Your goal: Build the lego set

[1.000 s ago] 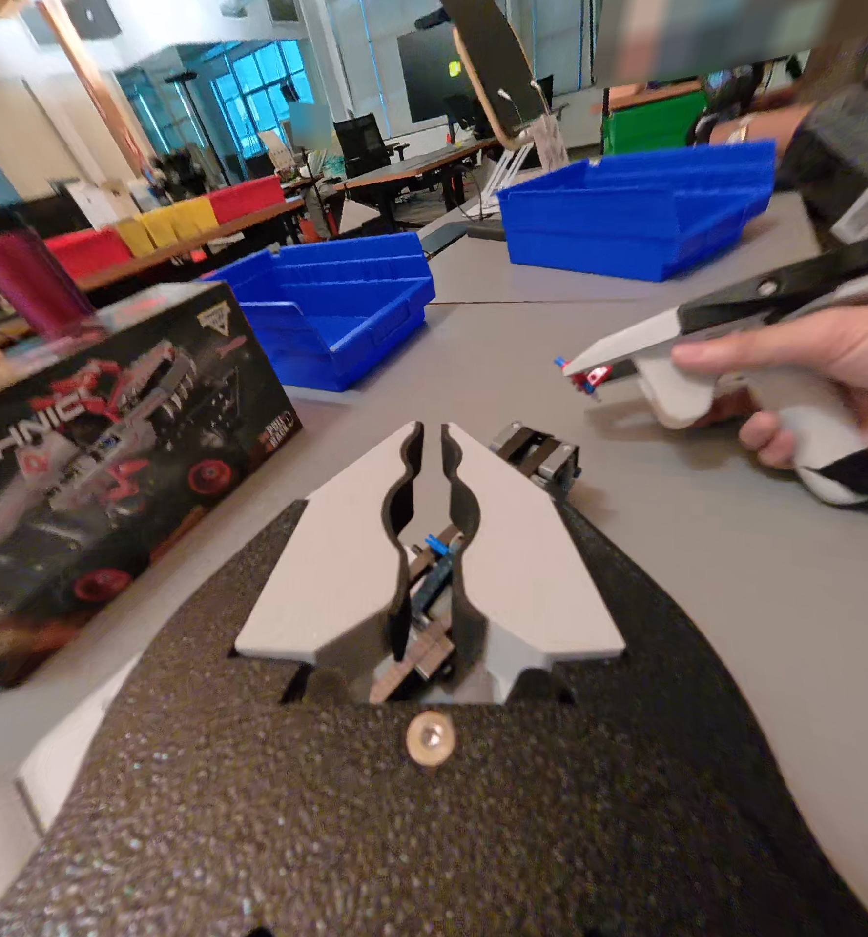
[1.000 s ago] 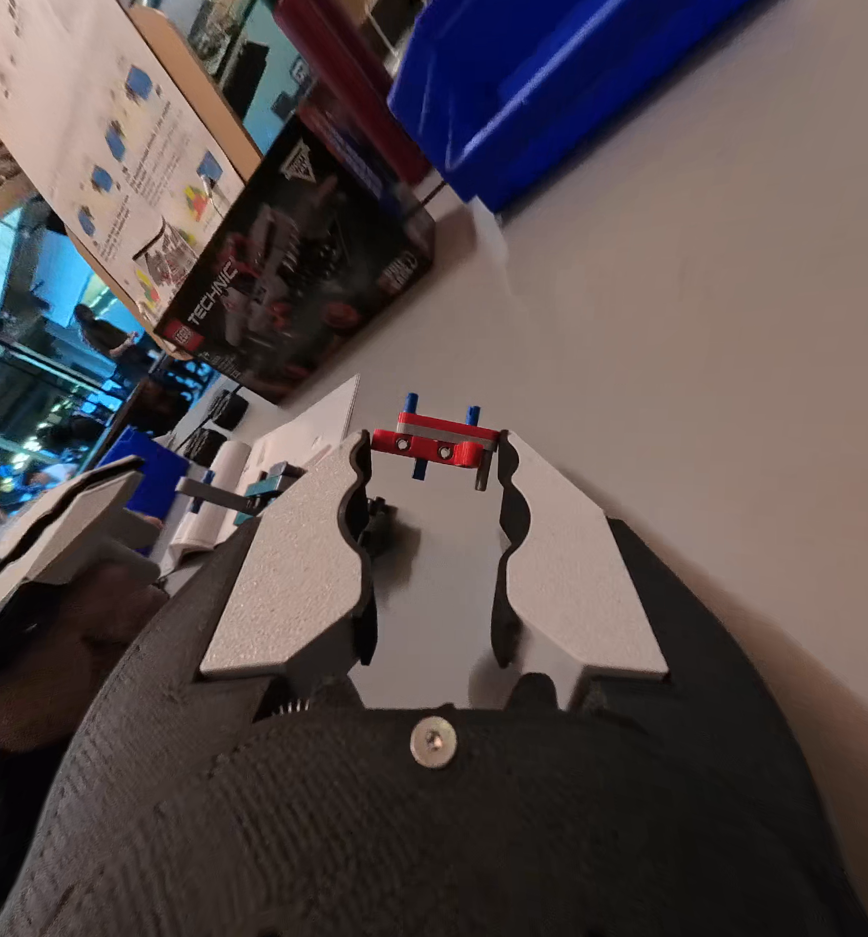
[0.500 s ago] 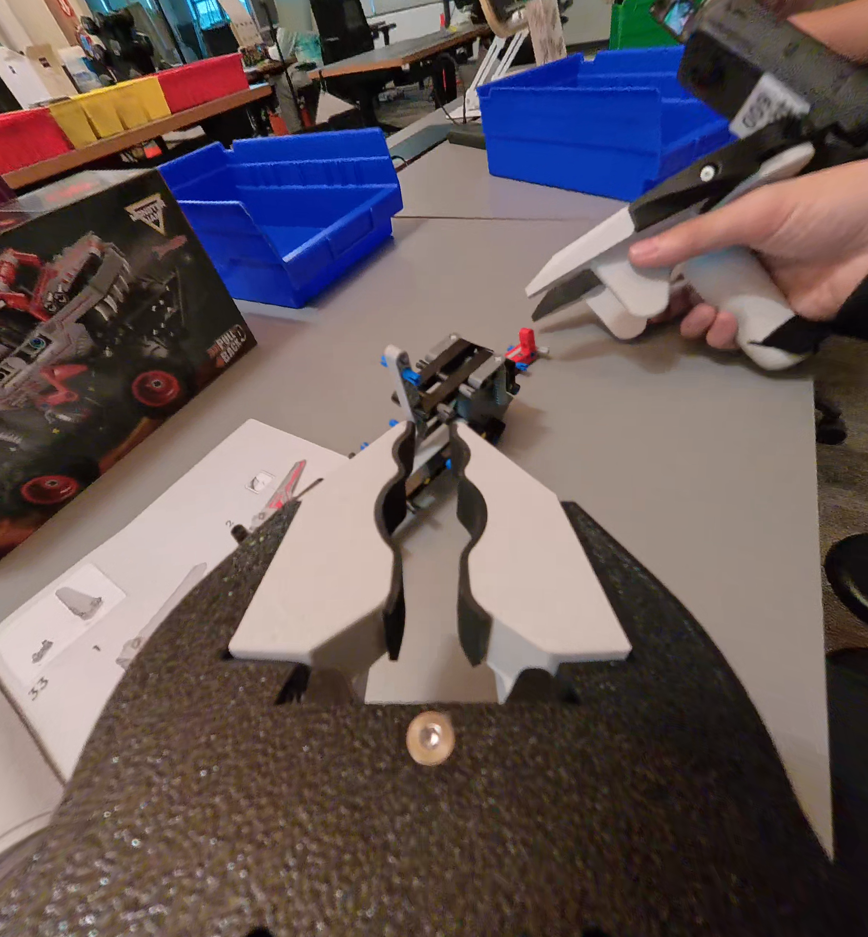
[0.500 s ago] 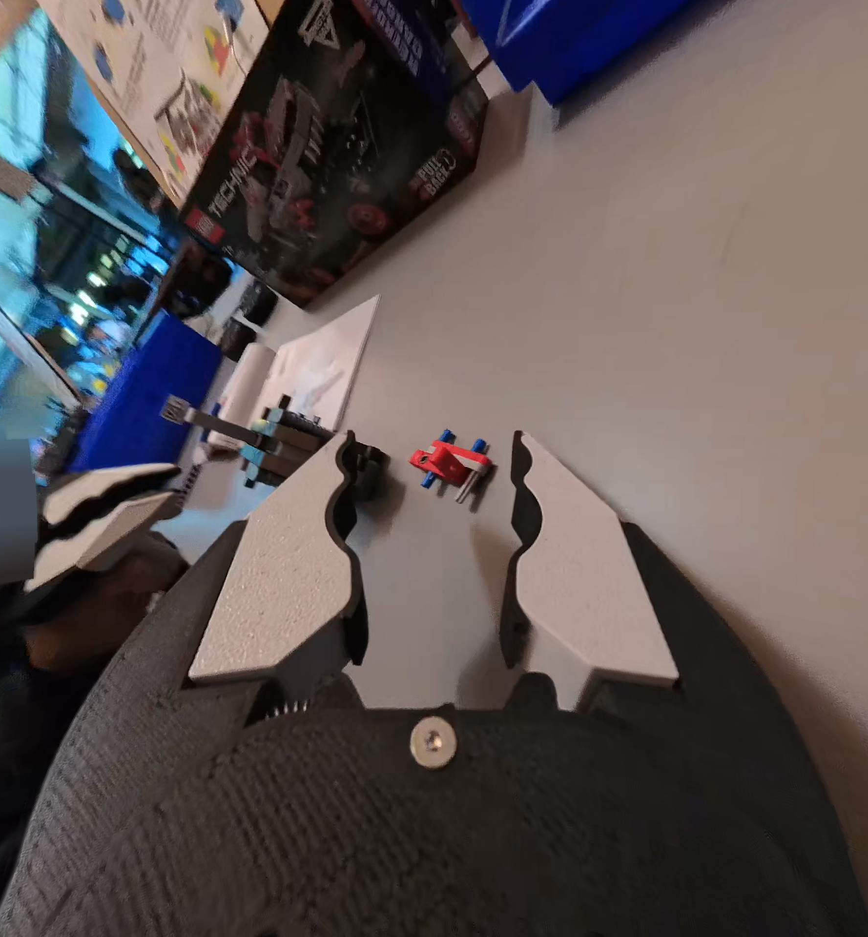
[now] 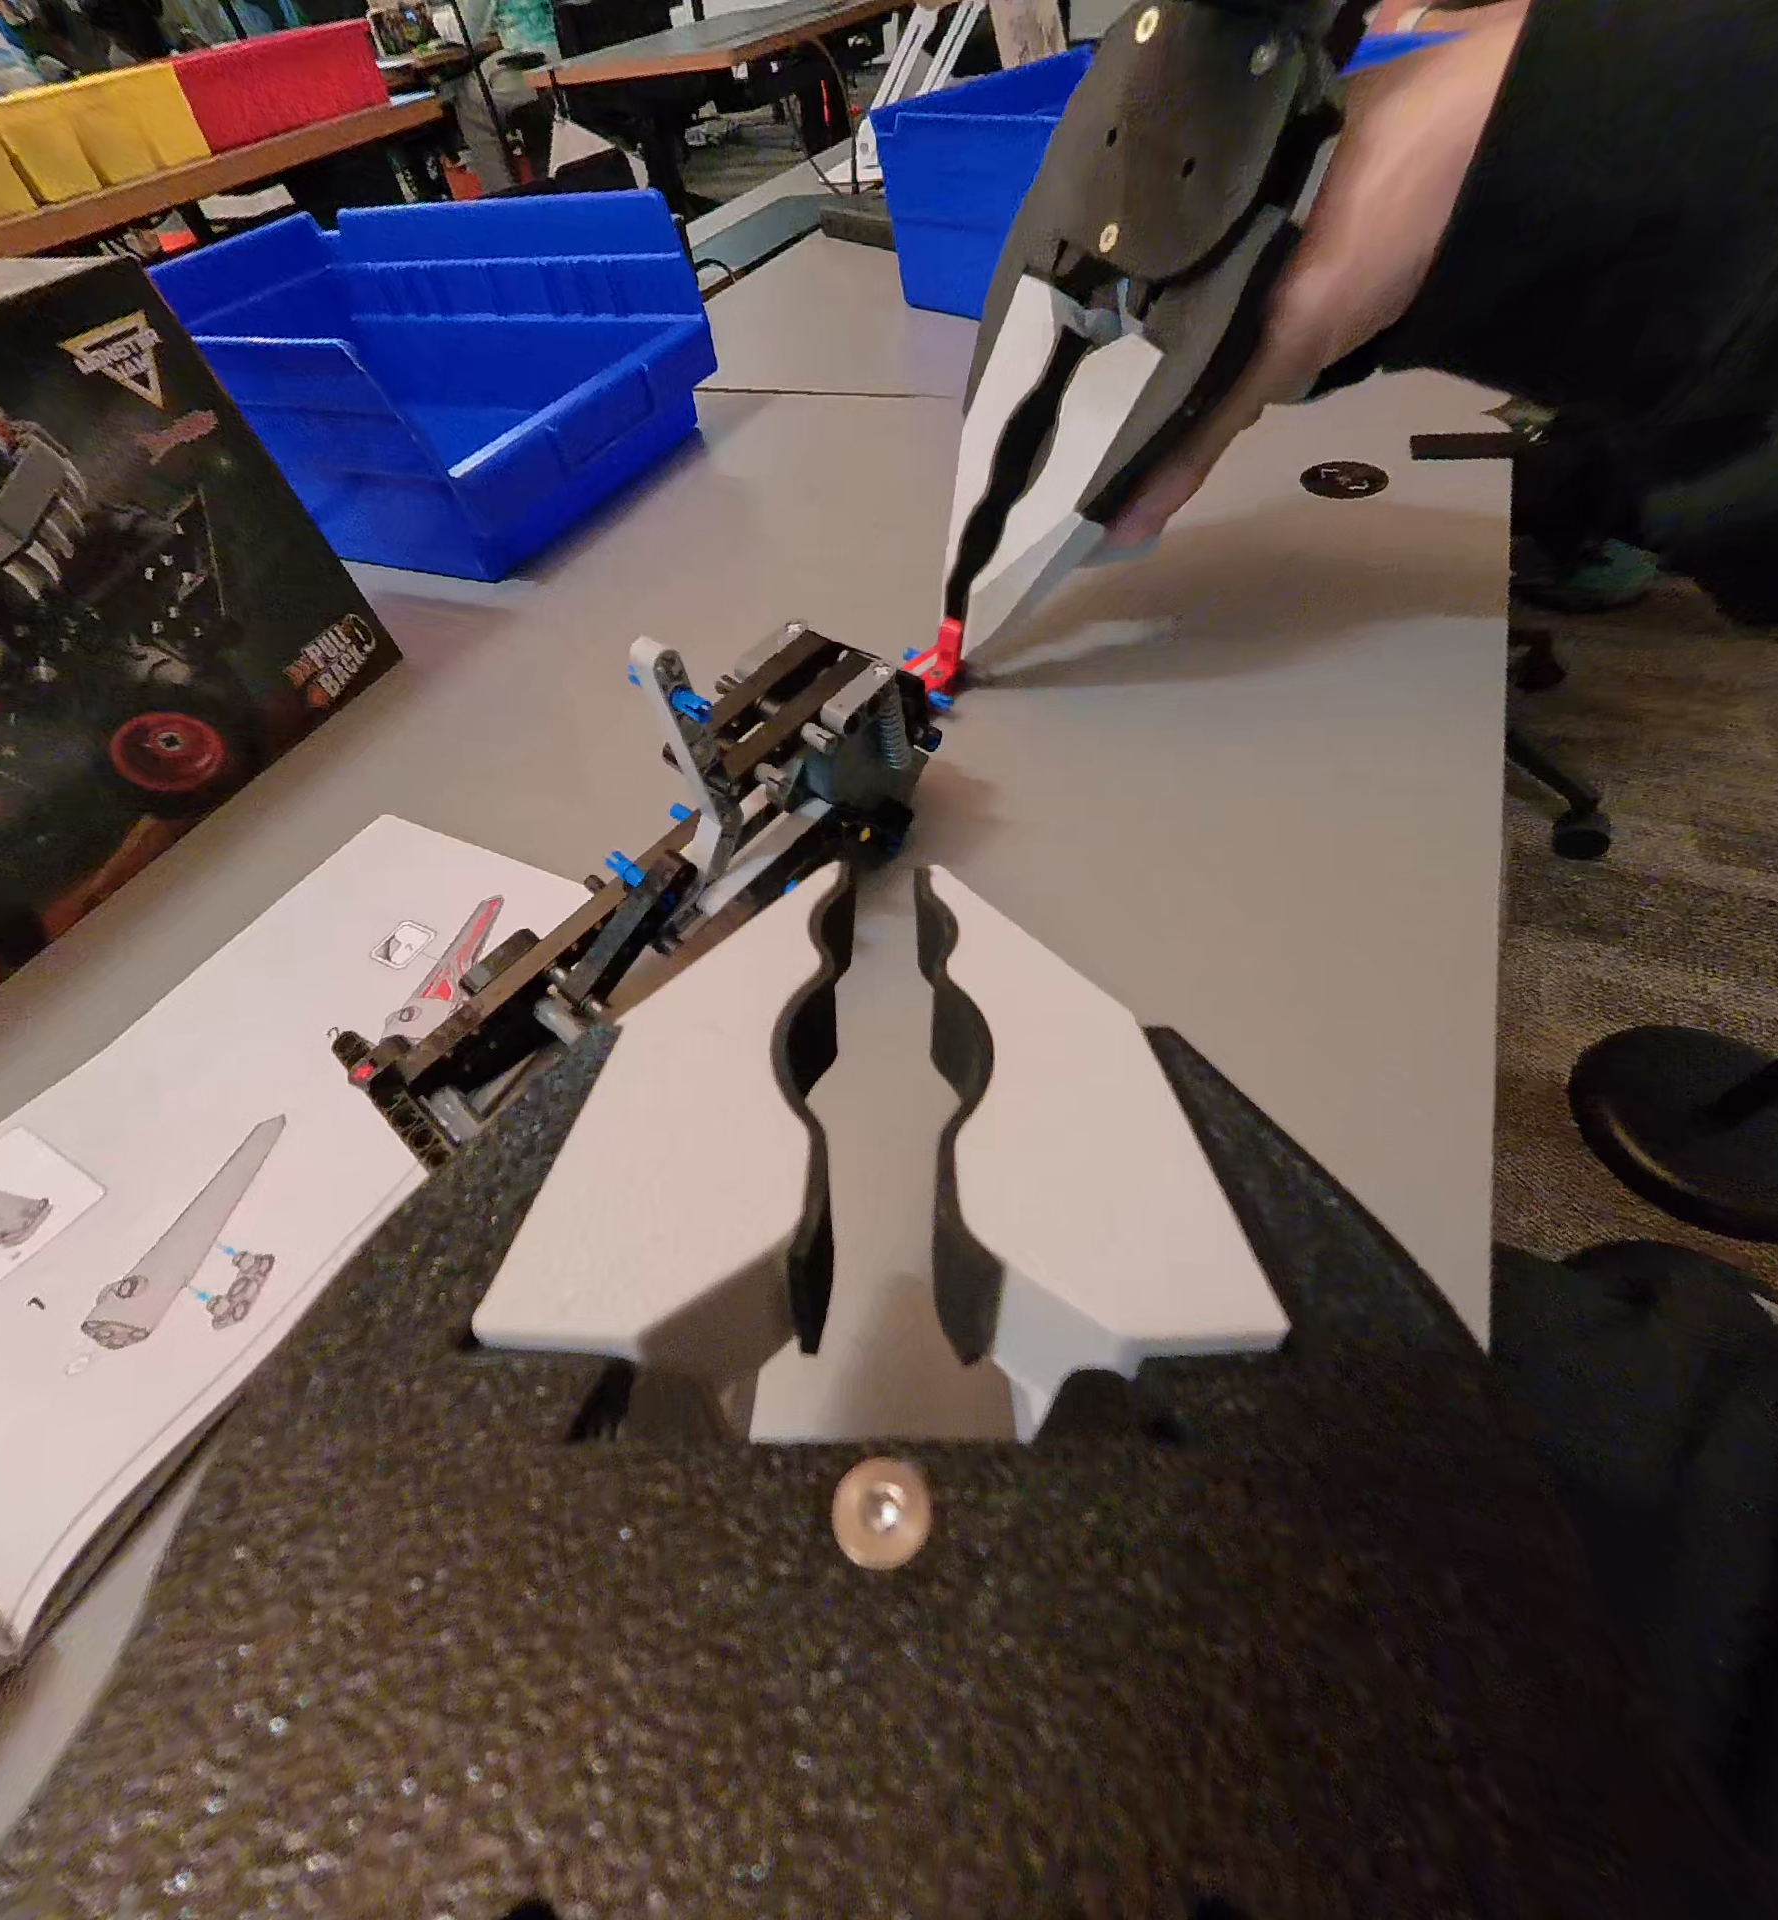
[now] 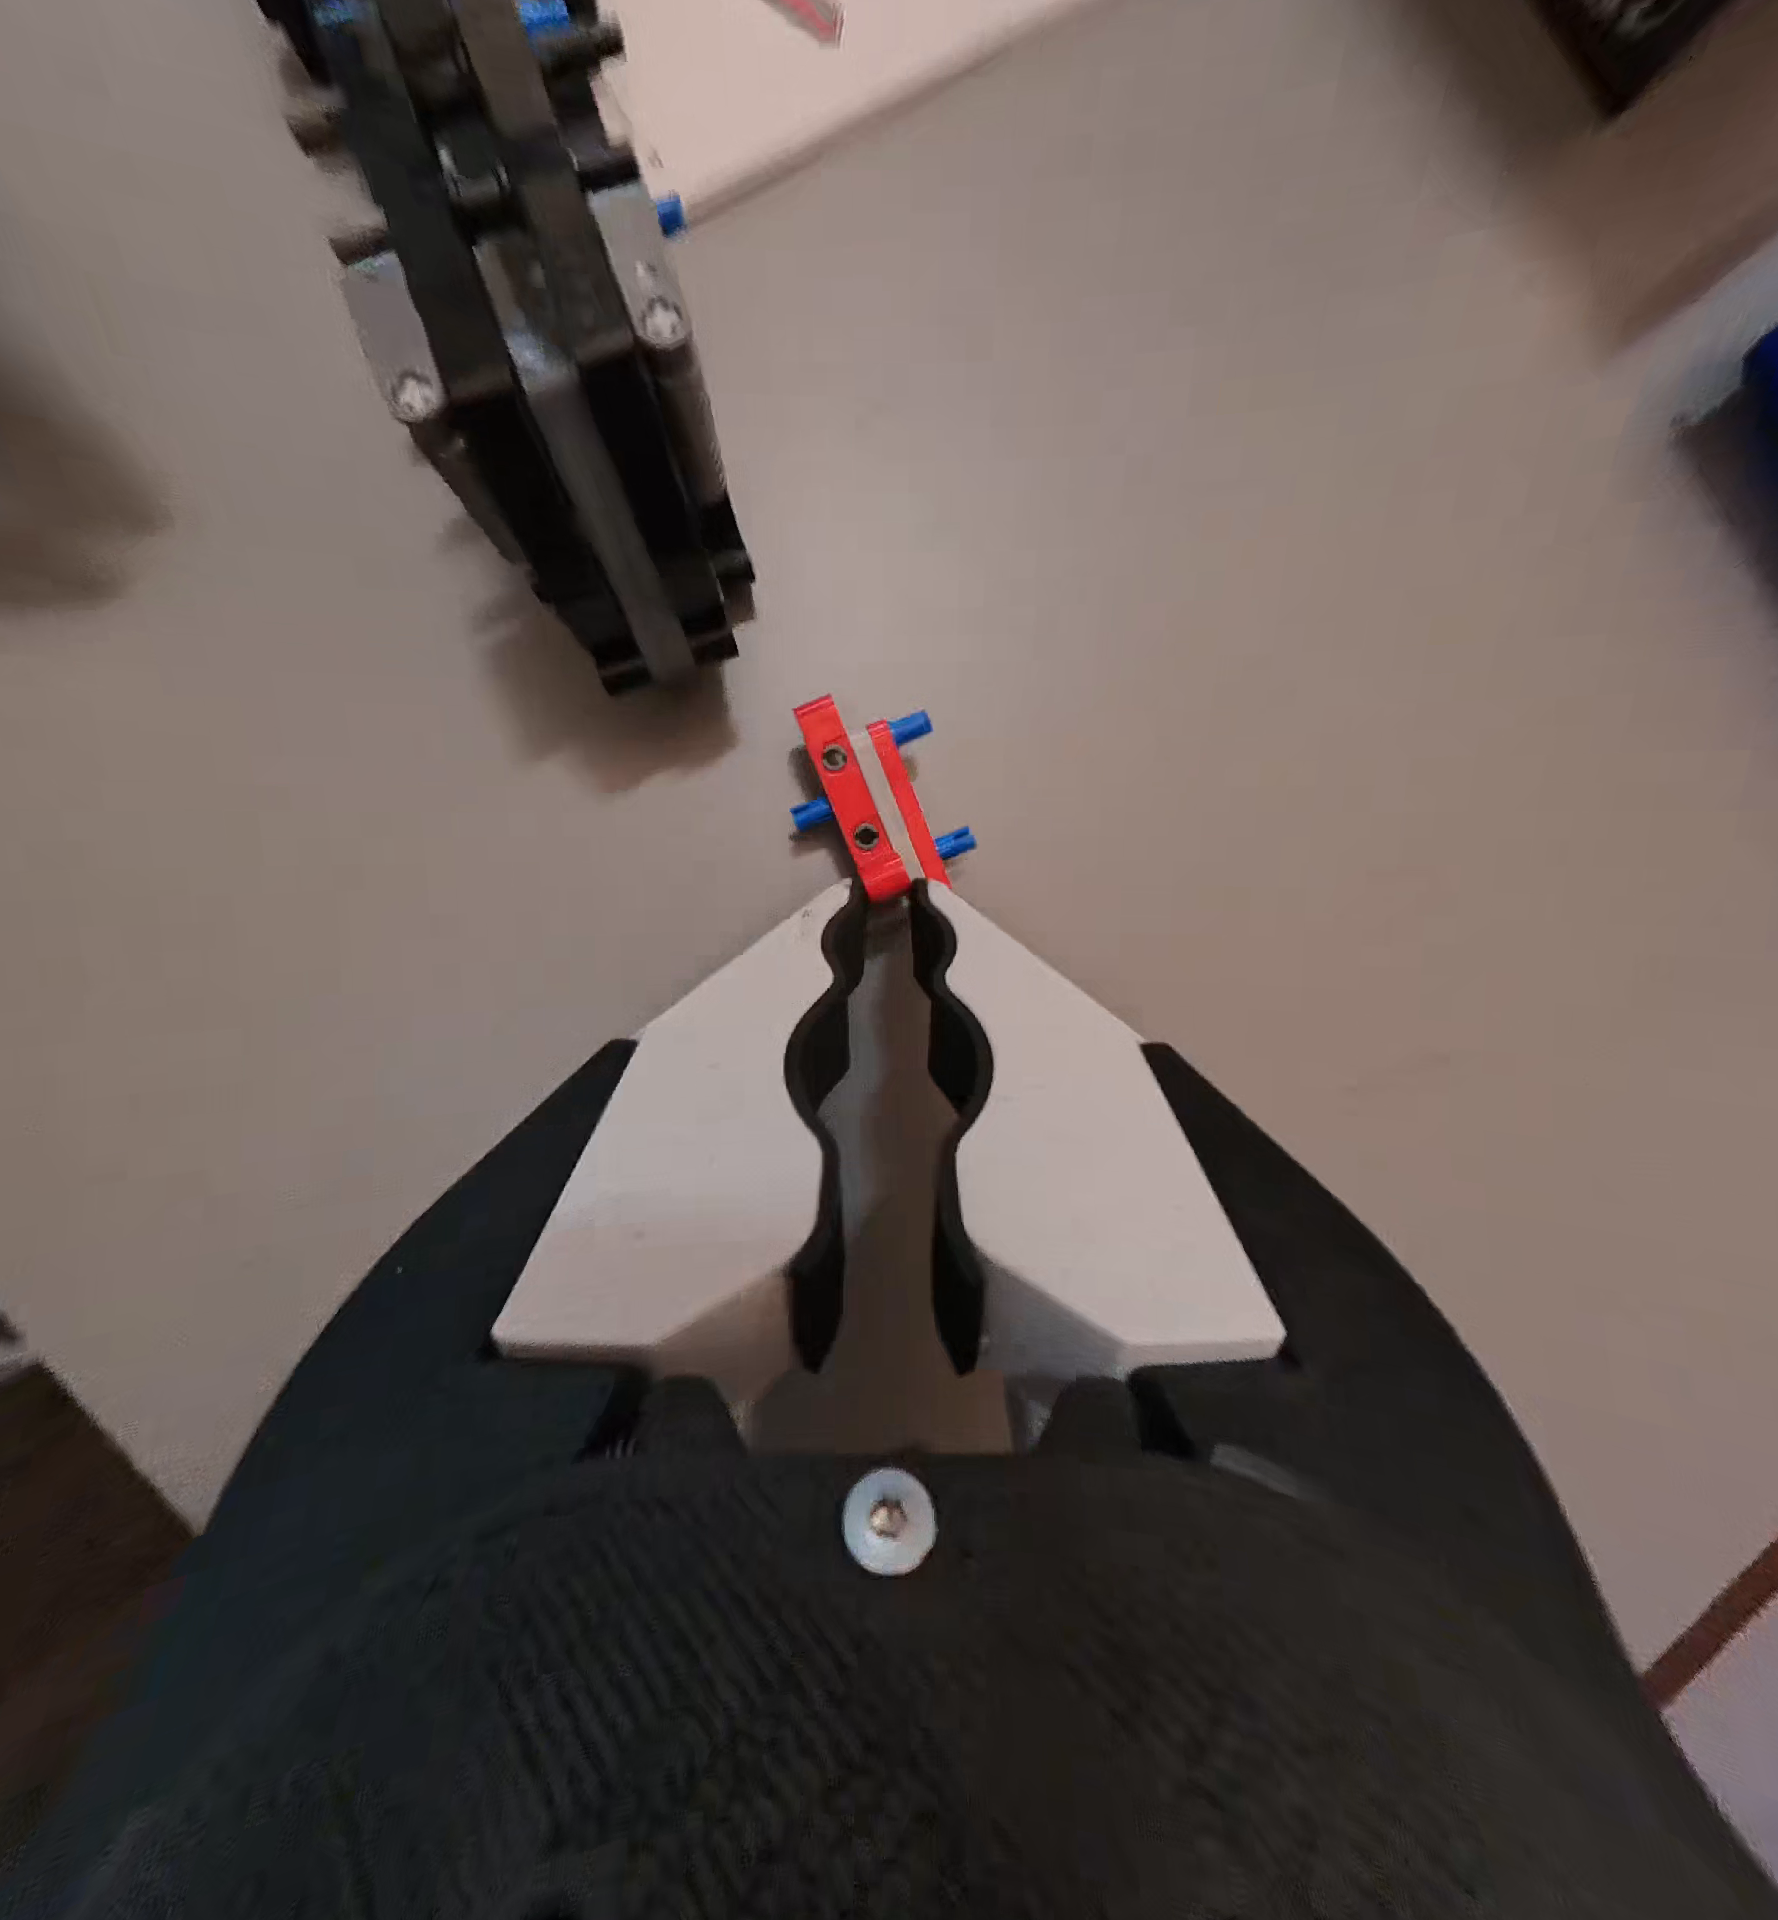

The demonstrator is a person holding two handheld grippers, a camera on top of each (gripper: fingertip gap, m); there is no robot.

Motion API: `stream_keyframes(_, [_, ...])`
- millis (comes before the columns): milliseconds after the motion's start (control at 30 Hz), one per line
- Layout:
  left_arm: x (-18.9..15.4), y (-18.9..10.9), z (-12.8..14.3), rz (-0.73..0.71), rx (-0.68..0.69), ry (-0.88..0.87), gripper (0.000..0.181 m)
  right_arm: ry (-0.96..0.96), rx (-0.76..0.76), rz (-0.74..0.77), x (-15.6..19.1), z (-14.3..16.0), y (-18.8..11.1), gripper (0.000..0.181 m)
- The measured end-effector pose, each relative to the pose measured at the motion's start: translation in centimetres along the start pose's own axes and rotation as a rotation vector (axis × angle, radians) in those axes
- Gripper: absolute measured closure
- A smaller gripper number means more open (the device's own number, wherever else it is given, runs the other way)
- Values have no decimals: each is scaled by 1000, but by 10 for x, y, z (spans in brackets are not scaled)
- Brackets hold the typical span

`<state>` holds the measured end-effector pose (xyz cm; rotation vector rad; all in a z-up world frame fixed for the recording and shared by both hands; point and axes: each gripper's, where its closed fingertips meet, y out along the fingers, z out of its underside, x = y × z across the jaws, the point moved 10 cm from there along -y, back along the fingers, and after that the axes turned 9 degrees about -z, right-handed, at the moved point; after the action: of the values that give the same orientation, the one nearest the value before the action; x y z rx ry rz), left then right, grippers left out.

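Note:
A dark grey and black lego chassis assembly [image 5: 771, 748] with blue pins lies on the grey table [image 5: 1228, 831], just beyond and left of my left gripper [image 5: 882, 883]. The left gripper's jaws stand a little apart with nothing between them. My right gripper [image 6: 890, 896] is shut on the near end of a small red piece [image 6: 864, 800] with blue pins, low at the table surface. The assembly [image 6: 552, 416] lies just beyond it to the left. In the left wrist view the right gripper [image 5: 958, 623] points down from the upper right, with the red piece [image 5: 942, 655] at the assembly's far end.
An open instruction booklet [image 5: 168, 1143] lies at the left under the assembly's near end. The lego set box [image 5: 85, 623] stands behind it. Two blue bins [image 5: 511, 343] [image 5: 958, 187] sit farther back. The table's right edge [image 5: 1498, 935] drops to carpet and chair bases. There is about 15 cm between the tips of the two grippers.
The left gripper let go of the assembly, which now lies on the table, and drew back. The right gripper opened over the red piece on the table, swung steeper, and closed on its end.

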<state>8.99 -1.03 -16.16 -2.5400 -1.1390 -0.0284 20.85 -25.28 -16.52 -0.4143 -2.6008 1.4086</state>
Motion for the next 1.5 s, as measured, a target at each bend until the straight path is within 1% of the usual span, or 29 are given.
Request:
stream_keyframes(67, [-1,-1,0,12,2,-18,172,-12,-96,78,4,0,-8,176])
stream_keyframes(100, [-1,-1,0,13,0,-36,170,7,-186,121,8,0,-16,176])
stream_keyframes(133, [0,-1,-3,12,-13,-63,168,24,-329,143,14,-2,-24,176])
stream_keyframes(167, [1,-1,-7,7,-38,-105,166,33,-511,139,24,-6,-33,176])
stream_keyframes(233, [5,-1,-20,15,-125,-218,161,92,-932,140,46,-14,-48,176])
stream_keyframes(267, [7,-2,-29,25,-172,-263,159,156,-1105,115,57,-16,-50,176])
stream_keyframes(300, [8,-1,-37,31,-211,-279,155,238,-1230,81,66,-17,-48,176])
stream_keyframes(367, [8,4,-51,20,-247,-201,151,386,-1410,21,80,-19,-42,176])
stream_keyframes(400, [7,7,-55,3,-252,-135,150,429,-1486,-42,87,-21,-40,176])
stream_keyframes(433, [6,9,-60,5,-263,-76,151,470,-1521,-103,91,-23,-37,177])
stream_keyframes(500, [8,8,-71,80,-338,-49,157,469,-1527,-232,97,-28,-30,176])
stream_keyframes(567, [17,6,-83,241,-437,-69,159,478,-1514,-340,98,-32,-23,176])
stream_keyframes(600, [24,6,-87,323,-461,-66,160,470,-1507,-399,99,-34,-21,176])
stream_keyframes(633, [33,7,-89,391,-454,-56,160,448,-1488,-459,100,-37,-19,176])
stream_keyframes(667, [41,10,-91,459,-427,-46,160,436,-1462,-479,100,-39,-17,176])
stream_keyframes(733, [56,15,-92,580,-377,-40,158,400,-1417,-449,100,-44,-14,176])
stream_keyframes(800, [67,19,-93,670,-340,-32,158,382,-1374,-406,99,-48,-14,176])
stream_keyframes(867, [73,22,-94,683,-331,-8,156,364,-1326,-326,97,-51,-14,177])
stream_keyframes(967, [77,25,-95,669,-329,71,157,317,-1254,-253,96,-56,-15,176])
stream_keyframes(1033, [81,26,-95,685,-321,88,158,281,-1213,-255,95,-58,-15,176])
stream_keyframes(1067, [84,27,-95,699,-315,80,163,272,-1189,-263,95,-59,-14,176])
stream_keyframes(1133, [89,27,-96,698,-307,78,158,256,-1143,-268,93,-59,-12,176])
stream_keyframes(1267, [92,24,-92,765,-292,110,154,202,-1168,-321,95,-63,-14,176])
stream_keyframes(1367, [95,19,-90,822,-344,114,147,161,-1175,-443,98,-66,-12,176])
stream_keyframes(1400, [98,20,-89,845,-343,87,141,153,-1192,-484,99,-66,-13,176])
stream_keyframes(1433, [100,20,-88,884,-342,48,138,145,-1226,-527,99,-67,-14,176])
stream_keyframes(1467, [102,20,-86,957,-344,9,139,147,-1259,-577,100,-67,-15,176])
stream_keyframes(1500, [102,20,-83,1046,-344,-27,144,157,-1275,-632,100,-67,-15,176])
